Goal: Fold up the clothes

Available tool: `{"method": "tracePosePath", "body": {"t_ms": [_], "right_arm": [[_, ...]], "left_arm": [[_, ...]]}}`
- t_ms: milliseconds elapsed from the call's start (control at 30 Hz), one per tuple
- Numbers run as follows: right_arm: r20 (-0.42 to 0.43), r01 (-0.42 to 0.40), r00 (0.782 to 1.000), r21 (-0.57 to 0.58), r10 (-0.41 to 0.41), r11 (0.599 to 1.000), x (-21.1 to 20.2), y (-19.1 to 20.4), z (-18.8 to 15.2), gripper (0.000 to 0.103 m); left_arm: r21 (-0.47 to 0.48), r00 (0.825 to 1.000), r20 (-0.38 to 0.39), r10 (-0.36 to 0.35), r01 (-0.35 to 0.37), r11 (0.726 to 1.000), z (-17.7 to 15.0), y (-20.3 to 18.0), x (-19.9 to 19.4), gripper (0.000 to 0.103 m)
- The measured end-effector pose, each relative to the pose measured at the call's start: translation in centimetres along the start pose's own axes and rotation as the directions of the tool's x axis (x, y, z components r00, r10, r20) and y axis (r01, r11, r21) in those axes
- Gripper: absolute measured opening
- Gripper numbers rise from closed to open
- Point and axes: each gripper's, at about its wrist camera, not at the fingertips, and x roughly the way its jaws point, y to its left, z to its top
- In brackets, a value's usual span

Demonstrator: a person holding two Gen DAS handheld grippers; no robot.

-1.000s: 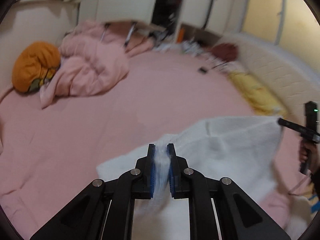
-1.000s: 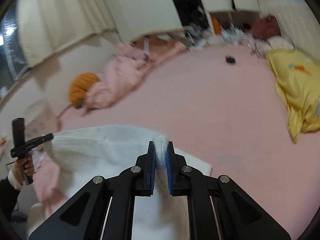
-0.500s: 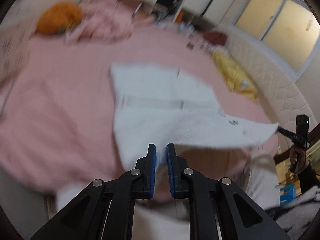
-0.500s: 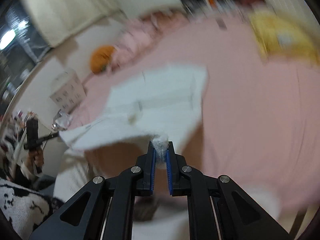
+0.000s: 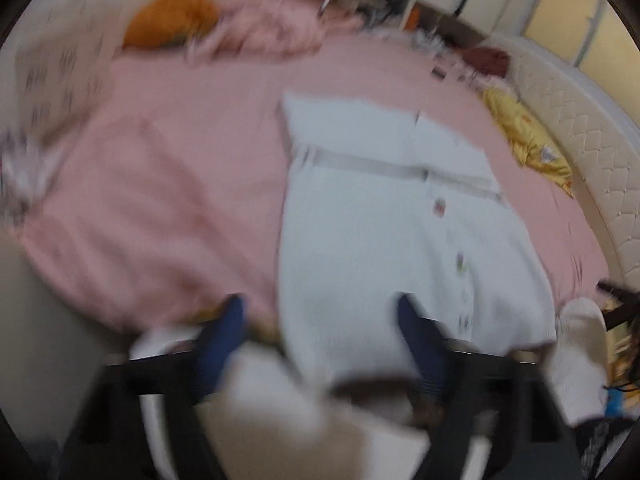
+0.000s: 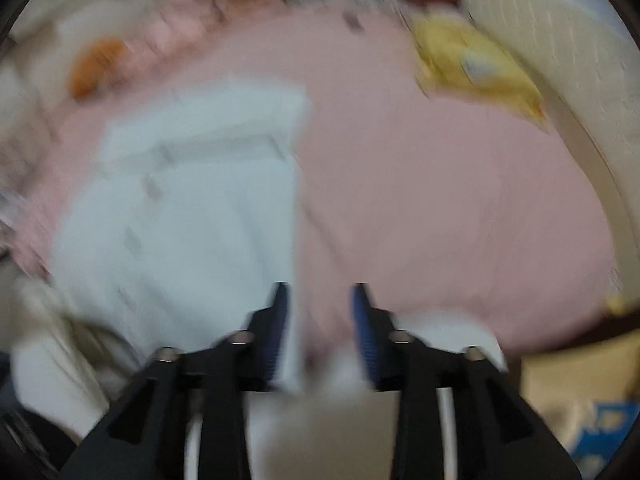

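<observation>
While blurred, left tongs (image 5: 320, 308) spread wide, right tongs (image 6: 320, 286) parted; white garment (image 5: 384, 240) flat on pink bed (image 5: 160, 200) ahead.

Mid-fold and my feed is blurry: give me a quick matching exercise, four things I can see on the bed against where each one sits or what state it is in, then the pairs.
Things:
1. white garment
2. orange cushion
3. yellow cloth
4. left gripper

Places or states:
A. by the quilted headboard, on the right
B. fingers apart, gripping nothing
C. spread flat on the pink sheet, near edge hanging off the bed
D. far left corner, beside the crumpled pink duvet

Pairs: 1-C, 2-D, 3-A, 4-B
</observation>
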Motion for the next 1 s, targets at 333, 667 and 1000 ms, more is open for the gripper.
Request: {"method": "tracePosePath", "body": {"t_ms": [333,667,1000], "right_arm": [[-0.097,0.036,0.995,0.065,-0.029,0.997,18.6,11.9,0.2,0.081],[-0.188,0.056,0.981,0.059,-0.044,0.997,18.4,11.3,-4.3,0.090],[0.115,-0.111,0.988,0.036,0.106,0.993,9.3,12.5,-3.5,0.091]], "left_arm": [[-0.053,0.976,-0.215,0.022,-0.034,0.998,2.2,-9.5,17.3,0.088],[0.037,0.959,-0.243,0.145,-0.140,0.989,-3.2,-9.8,17.2,0.095],[0.036,0.999,0.036,0.005,-0.007,0.999,-3.0,-10.8,8.6,0.099]]}}
